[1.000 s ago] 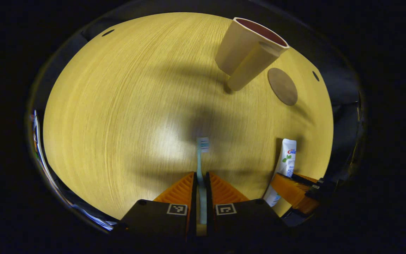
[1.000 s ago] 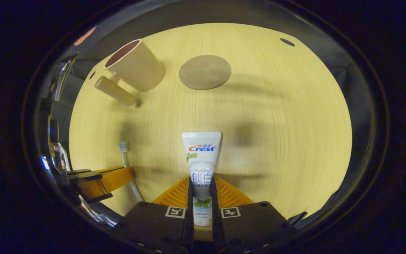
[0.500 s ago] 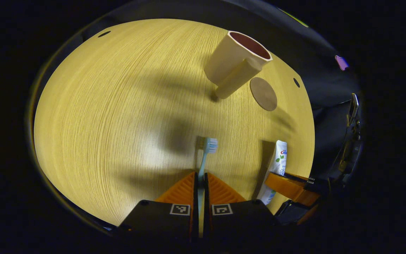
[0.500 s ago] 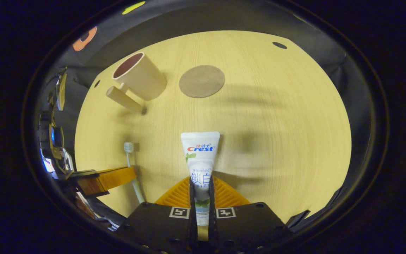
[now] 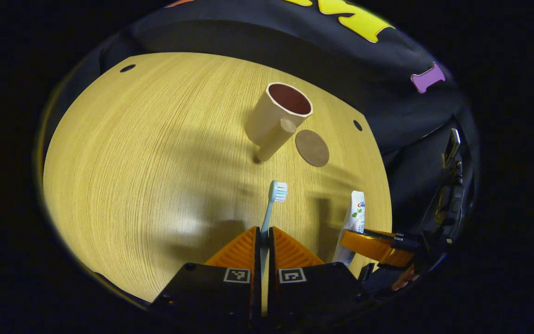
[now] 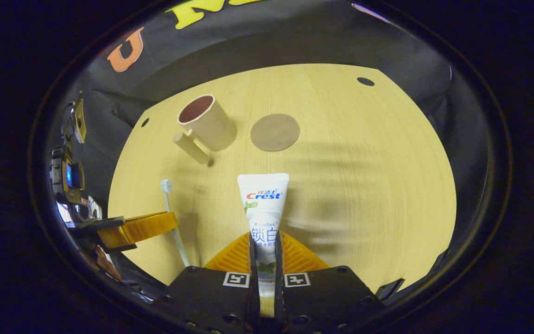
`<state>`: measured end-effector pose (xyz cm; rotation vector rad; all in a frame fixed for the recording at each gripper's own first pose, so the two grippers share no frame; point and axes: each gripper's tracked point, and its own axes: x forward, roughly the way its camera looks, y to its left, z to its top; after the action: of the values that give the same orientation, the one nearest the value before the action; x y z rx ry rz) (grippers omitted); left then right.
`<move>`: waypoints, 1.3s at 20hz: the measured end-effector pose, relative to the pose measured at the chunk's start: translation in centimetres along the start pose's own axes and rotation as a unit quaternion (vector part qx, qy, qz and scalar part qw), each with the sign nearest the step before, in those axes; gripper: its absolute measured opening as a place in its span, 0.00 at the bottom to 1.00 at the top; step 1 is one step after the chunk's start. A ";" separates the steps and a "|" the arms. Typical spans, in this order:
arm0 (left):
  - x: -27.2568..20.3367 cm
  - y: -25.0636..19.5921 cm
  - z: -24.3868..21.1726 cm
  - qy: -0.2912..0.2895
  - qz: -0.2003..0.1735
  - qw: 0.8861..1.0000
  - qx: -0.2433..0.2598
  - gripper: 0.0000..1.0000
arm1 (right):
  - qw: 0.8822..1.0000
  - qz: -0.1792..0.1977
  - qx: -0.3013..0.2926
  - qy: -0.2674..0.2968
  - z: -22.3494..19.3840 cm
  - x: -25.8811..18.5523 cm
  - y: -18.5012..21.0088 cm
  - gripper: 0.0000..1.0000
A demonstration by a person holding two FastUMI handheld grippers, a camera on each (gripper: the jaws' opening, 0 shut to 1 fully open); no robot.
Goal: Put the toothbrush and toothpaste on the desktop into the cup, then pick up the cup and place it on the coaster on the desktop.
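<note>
While both grippers hung above the desktop [image 6: 364, 185], the cup [image 5: 278, 116] stood upright near the far edge, coaster [image 5: 312, 147] just beside it. Right gripper [image 6: 266, 241] pinched the toothpaste [image 6: 263, 204] between both fingers, tube off the wood. Left gripper [image 5: 264, 234] was clamped on the toothbrush [image 5: 274, 199] handle, bristle end forward, also lifted.

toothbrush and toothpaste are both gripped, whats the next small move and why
Probably carry the toothbrush in the left gripper forward over the cup. The cup stands upright with its mouth open, beside the coaster, and the right gripper already holds the toothpaste.
</note>
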<state>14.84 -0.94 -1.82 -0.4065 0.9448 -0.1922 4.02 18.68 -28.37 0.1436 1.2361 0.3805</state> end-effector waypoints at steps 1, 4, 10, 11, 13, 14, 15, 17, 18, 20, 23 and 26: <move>-5.0 -1.0 1.2 -0.015 -0.006 1.000 0.010 0.08 | 1.000 0.011 0.003 -0.007 0.4 -0.3 0.4 0.12; -6.9 -1.6 2.5 -0.059 -0.018 0.997 0.041 0.08 | 0.999 0.024 0.002 -0.038 2.0 -1.2 0.9 0.14; -14.0 -0.2 7.2 -0.156 -0.032 0.985 0.071 0.08 | 0.993 0.031 -0.024 -0.116 6.2 -3.2 2.1 0.12; -14.8 -0.2 7.8 -0.169 -0.036 0.982 0.073 0.08 | 0.990 0.029 -0.031 -0.131 7.1 -3.5 2.2 0.12; -16.2 0.3 9.2 -0.196 -0.043 0.977 0.077 0.08 | 0.986 0.024 -0.045 -0.162 8.9 -4.4 2.5 0.12; -16.9 0.6 9.9 -0.212 -0.043 0.973 0.082 0.08 | 0.983 0.023 -0.051 -0.177 9.8 -4.7 2.6 0.12; -17.3 0.4 10.6 -0.230 -0.047 0.968 0.088 0.08 | 0.980 0.021 -0.057 -0.190 10.6 -5.1 2.8 0.12; -18.3 0.5 12.0 -0.264 -0.055 0.958 0.100 0.08 | 0.974 0.017 -0.059 -0.216 12.3 -5.8 3.1 0.12; -18.9 0.7 12.5 -0.280 -0.056 0.952 0.109 0.08 | 0.973 0.017 -0.056 -0.225 13.0 -6.0 3.2 0.12; -20.0 0.8 13.5 -0.308 -0.060 0.940 0.132 0.08 | 0.970 0.020 -0.048 -0.239 14.0 -6.3 3.3 0.12; -20.4 0.4 15.1 -0.342 -0.072 0.924 0.157 0.08 | 0.966 0.020 -0.040 -0.256 14.8 -6.4 3.3 0.13; -19.8 -0.6 16.9 -0.369 -0.090 0.911 0.163 0.08 | 0.965 0.019 -0.032 -0.259 15.1 -6.1 3.2 0.12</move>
<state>17.27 9.47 21.94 -0.2214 0.1187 -0.3293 15.89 20.90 -16.98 0.1958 0.7053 0.3851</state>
